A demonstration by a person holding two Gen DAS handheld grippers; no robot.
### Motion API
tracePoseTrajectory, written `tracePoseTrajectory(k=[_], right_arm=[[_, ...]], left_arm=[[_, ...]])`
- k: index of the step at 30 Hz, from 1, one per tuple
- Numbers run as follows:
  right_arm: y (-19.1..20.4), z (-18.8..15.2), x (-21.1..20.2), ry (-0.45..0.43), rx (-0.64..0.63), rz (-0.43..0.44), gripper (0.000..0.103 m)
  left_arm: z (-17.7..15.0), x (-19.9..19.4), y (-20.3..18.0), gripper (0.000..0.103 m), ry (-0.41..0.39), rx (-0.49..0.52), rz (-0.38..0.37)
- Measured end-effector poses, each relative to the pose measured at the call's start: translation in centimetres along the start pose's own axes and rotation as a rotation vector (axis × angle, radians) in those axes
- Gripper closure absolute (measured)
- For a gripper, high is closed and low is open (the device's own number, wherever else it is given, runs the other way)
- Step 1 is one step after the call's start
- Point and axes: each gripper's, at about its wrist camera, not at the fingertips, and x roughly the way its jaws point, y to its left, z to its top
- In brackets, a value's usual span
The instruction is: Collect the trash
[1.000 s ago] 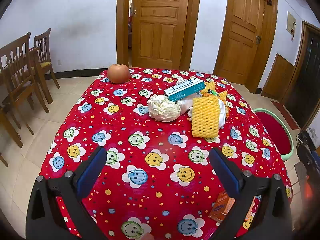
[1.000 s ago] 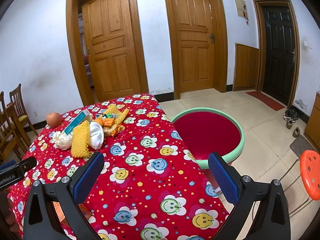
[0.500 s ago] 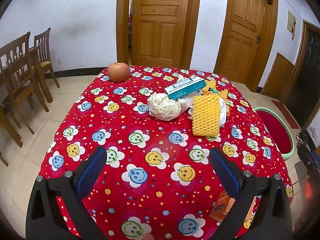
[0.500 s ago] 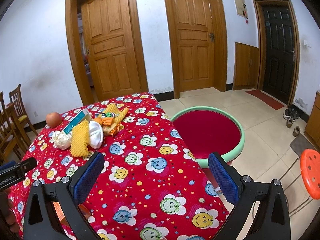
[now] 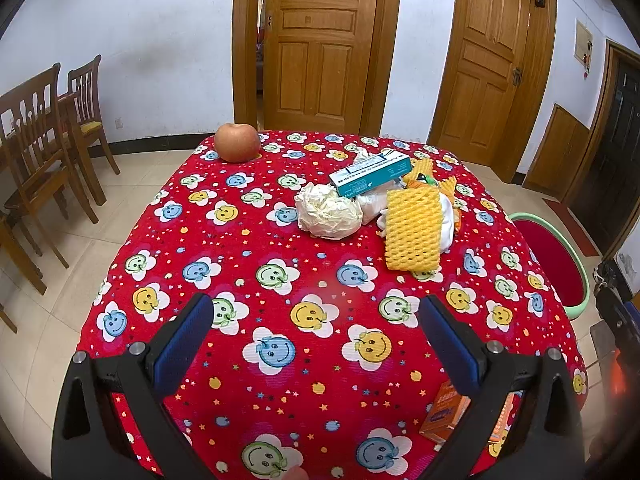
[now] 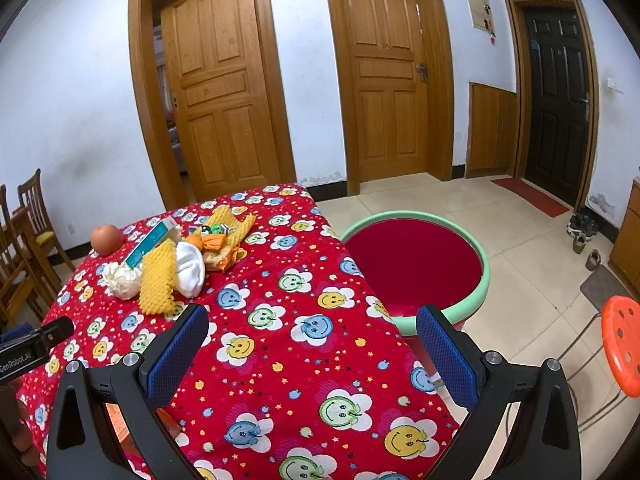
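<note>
Trash pile (image 5: 384,208) on both; orange stool (image 6: 622,344) only right wrist.

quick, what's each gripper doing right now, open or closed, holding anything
Left gripper: open, holding nothing, above the tablecloth.
Right gripper: open, holding nothing.

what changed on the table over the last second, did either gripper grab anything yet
Almost nothing changed. The left gripper drifted back very slightly; the right gripper barely shifted. Neither took hold of anything or let go: both stay open and empty. The trash pile, apple and basin stayed put.
</note>
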Motion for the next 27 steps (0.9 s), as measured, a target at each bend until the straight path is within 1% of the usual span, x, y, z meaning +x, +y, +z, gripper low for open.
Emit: tracePoseTrajectory(k=[6,14,19,27], right_arm=[[0.1,0.4,1.2,0.019,0.004,0.0,0.0],[-0.5,0.9,3.3,0.054,0.027,-0.006,0.0],[-0.9,1.2,4.4,0.075,0.033,-0.011,0.0],[-1.1,1.5,5.7,0.096,0.037,0.001,0.0]], left_arm=[[0.3,1.1,0.1,0.002,0.016,0.002,0.008],[1.8,3.5,-0.1,0.002,0.04,0.012,0.035],[3.2,5.5,-0.3,0.002,0.052,0.022,0.055],[5.3,9.5,-0.4,0.002,0.108,0.034,0.062]])
